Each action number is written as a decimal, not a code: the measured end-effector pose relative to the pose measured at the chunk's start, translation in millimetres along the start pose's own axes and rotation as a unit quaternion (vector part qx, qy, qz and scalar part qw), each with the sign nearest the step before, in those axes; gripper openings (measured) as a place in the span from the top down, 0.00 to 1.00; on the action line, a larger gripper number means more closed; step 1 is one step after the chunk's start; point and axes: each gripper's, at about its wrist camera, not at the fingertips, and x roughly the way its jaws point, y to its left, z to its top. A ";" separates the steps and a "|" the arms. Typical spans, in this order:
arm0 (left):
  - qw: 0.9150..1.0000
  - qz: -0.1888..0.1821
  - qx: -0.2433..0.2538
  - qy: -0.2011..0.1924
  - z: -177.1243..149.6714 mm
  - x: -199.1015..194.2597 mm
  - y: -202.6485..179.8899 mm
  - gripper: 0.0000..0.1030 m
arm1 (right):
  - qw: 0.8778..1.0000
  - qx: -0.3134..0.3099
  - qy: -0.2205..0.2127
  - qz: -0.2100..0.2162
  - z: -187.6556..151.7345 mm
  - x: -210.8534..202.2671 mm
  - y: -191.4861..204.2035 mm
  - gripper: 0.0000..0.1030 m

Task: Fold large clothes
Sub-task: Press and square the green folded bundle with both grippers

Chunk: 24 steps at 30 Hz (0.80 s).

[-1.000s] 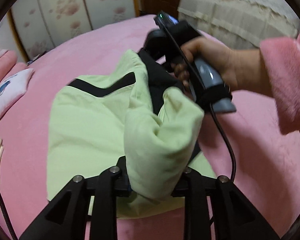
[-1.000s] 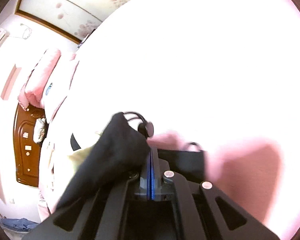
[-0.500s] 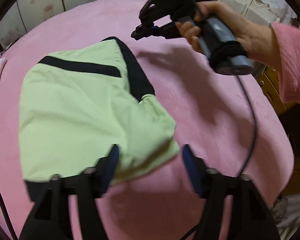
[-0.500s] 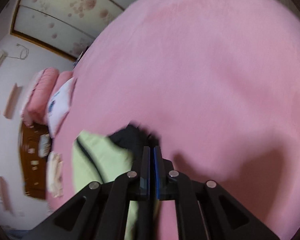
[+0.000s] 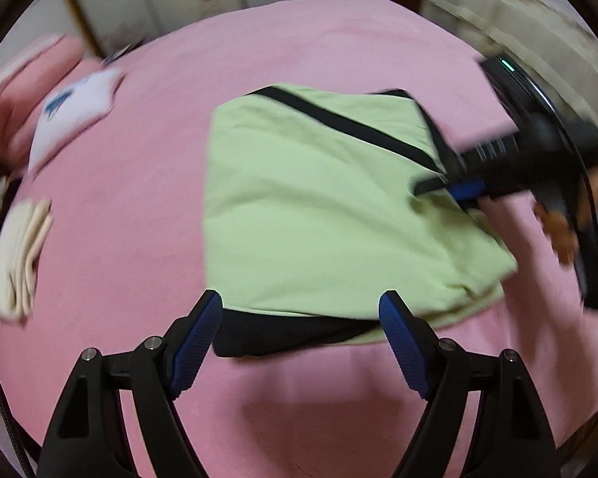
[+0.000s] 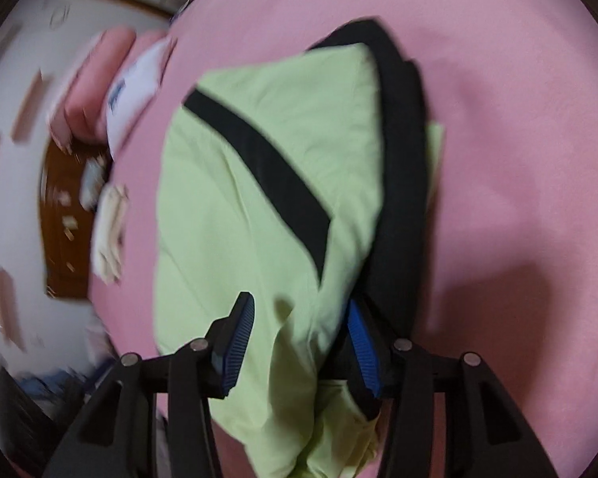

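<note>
Left gripper (image 5: pixel 299 318) has just been opening and stands wide, nothing clamped, over the near hem of the folded green garment (image 5: pixel 319 207) lying mid-bed. It looks soft, light and floppy, so I'd pinch layered edges. Right gripper (image 6: pixel 299 342) has been opening too, cloth loose between its pads.

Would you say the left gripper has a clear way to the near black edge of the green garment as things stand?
Probably yes. The left gripper has just been opening, with nothing between its fingers, and the garment's black edge lies right ahead on the pink bed cover. The right gripper is at the far corner, out of the way.
</note>
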 end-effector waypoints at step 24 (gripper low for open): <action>0.985 -0.087 -0.105 0.107 15.9 55.1 60.0 0.23 | 0.976 0.046 -0.130 -0.166 -76.9 -35.8 4.7 0.38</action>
